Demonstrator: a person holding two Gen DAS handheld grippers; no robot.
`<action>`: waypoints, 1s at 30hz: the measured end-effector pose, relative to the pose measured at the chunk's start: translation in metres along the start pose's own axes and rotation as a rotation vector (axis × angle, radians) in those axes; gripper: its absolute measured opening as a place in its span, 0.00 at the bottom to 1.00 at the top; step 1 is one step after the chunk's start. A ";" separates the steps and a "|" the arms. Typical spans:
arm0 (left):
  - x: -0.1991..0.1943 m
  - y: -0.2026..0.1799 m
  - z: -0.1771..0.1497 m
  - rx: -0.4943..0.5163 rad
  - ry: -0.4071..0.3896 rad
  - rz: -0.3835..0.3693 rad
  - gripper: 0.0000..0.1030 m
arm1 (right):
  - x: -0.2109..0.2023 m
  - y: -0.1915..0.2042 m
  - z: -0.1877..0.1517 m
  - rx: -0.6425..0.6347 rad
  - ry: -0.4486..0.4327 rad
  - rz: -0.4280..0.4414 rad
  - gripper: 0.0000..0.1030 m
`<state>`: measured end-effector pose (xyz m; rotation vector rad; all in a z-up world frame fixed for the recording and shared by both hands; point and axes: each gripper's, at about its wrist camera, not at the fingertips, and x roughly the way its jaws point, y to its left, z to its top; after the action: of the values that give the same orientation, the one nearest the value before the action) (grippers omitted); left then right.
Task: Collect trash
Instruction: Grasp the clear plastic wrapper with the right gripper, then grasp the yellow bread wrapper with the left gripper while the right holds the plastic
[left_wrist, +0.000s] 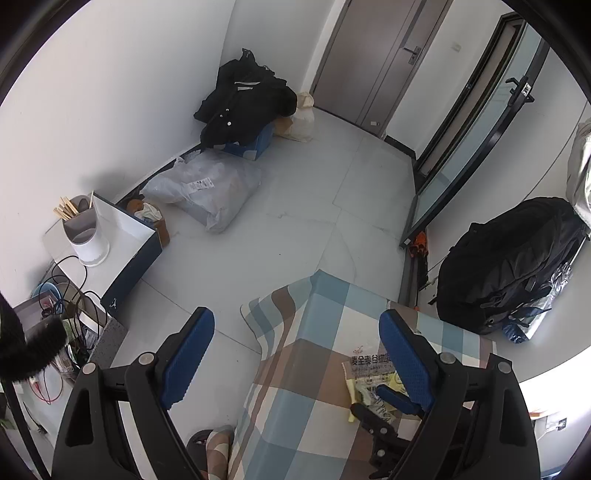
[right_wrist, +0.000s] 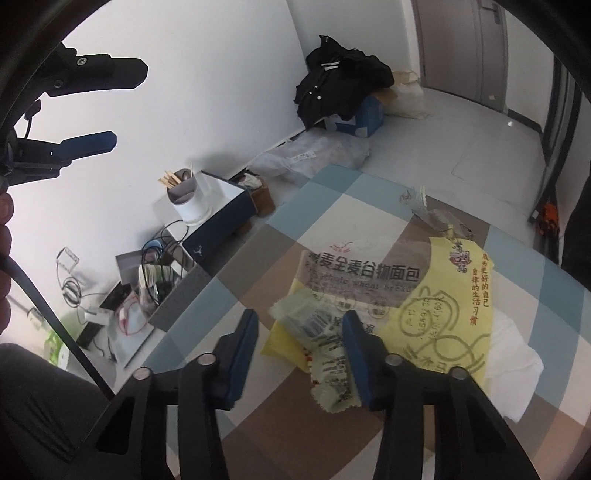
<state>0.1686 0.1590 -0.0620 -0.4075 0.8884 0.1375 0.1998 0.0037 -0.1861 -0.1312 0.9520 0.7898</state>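
Hovering low, the right gripper (right_wrist: 301, 332) spreads wide jaws over a bread wrapper (right_wrist: 388, 291) on the checked tablecloth (right_wrist: 332, 206). Left gripper (left_wrist: 297, 354) hangs higher, jaws wide, holding nothing.

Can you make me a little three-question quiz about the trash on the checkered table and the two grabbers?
1. True or false: the right gripper is open above the wrappers.
2. What colour is the big bread bag on the tablecloth? A red, B yellow, C black.
3. Fill in: the left gripper holds ____.

Key: 1 true. 2 B. 3 nothing; its fingers are wide apart.
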 end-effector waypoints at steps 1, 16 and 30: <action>0.000 0.000 0.000 0.000 0.001 -0.001 0.86 | 0.000 -0.001 0.000 0.001 0.000 0.000 0.33; 0.001 -0.004 -0.002 0.016 0.009 -0.002 0.86 | -0.017 -0.004 -0.007 0.061 0.002 0.032 0.21; 0.002 -0.012 -0.006 0.054 0.025 -0.007 0.86 | -0.054 -0.010 -0.017 0.135 -0.009 0.044 0.21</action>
<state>0.1694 0.1454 -0.0633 -0.3624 0.9130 0.1019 0.1773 -0.0400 -0.1572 0.0108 0.9991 0.7633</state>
